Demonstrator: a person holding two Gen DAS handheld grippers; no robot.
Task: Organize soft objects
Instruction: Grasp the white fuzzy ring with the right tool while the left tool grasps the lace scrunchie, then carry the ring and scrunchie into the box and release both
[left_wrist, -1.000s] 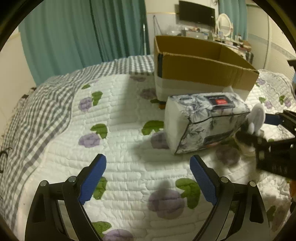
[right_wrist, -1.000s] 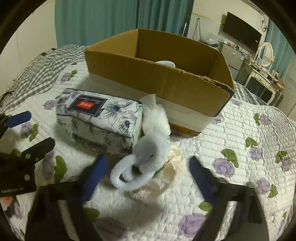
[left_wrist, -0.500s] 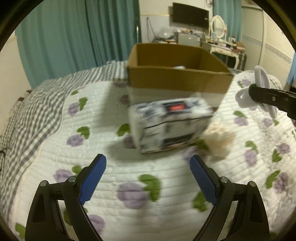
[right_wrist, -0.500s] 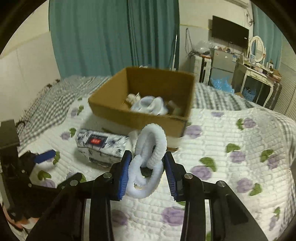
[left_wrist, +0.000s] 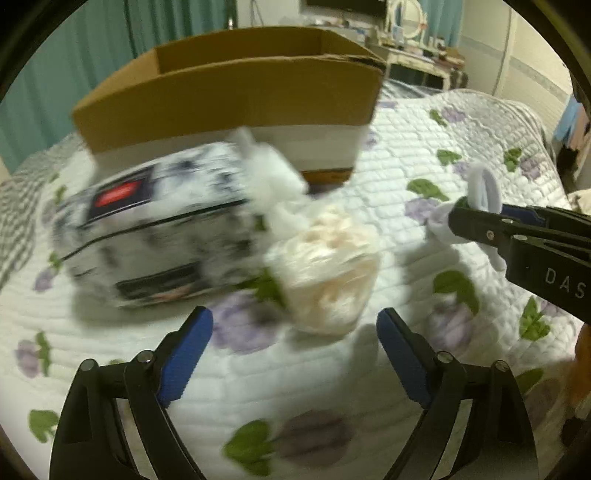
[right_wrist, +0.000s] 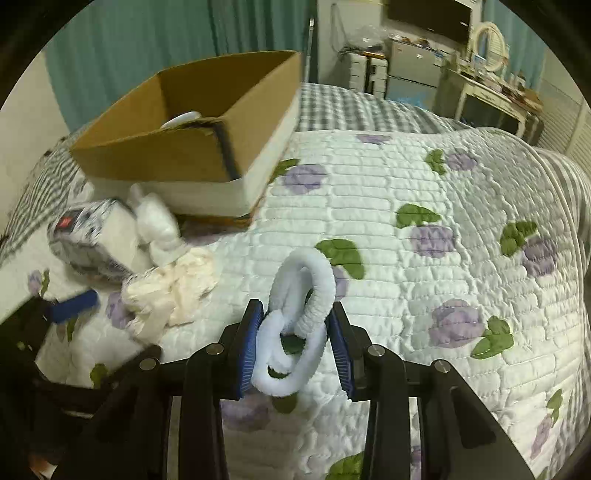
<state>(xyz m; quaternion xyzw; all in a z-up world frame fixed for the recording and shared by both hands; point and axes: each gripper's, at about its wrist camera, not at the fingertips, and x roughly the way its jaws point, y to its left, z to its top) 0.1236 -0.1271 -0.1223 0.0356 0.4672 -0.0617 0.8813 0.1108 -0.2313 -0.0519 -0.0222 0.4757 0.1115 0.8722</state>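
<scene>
Right gripper (right_wrist: 295, 343): its jaws are clamping a white fluffy loop (right_wrist: 299, 295), which is twisting into two linked rings and standing up between the blue pads (right_wrist: 251, 347).
Left gripper (left_wrist: 293, 354): its jaws are standing wide apart with nothing between them, hovering over the bed quilt (left_wrist: 424, 147).
Cream soft bundle (left_wrist: 325, 269): lying on the quilt just ahead of the left jaws, slightly toward their right side; in the right wrist view it is sitting ahead and to the left of the right jaws (right_wrist: 173, 288).
White stuffed piece (left_wrist: 273, 173): resting just beyond the cream bundle, touching the tissue pack (left_wrist: 147, 229) at its end.
Tissue pack: lying on the quilt ahead and to the left of the left jaws, blurred; floral print with a red label on top.
Cardboard box (left_wrist: 229, 92): sitting open beyond the pack, farther from both grippers; through the right wrist view something white is showing inside it (right_wrist: 181, 120).
Right gripper from the left view (left_wrist: 465, 218): reaching in from the right, well to the right of the cream bundle, with the white loop (left_wrist: 482, 188) poking above its tip.
</scene>
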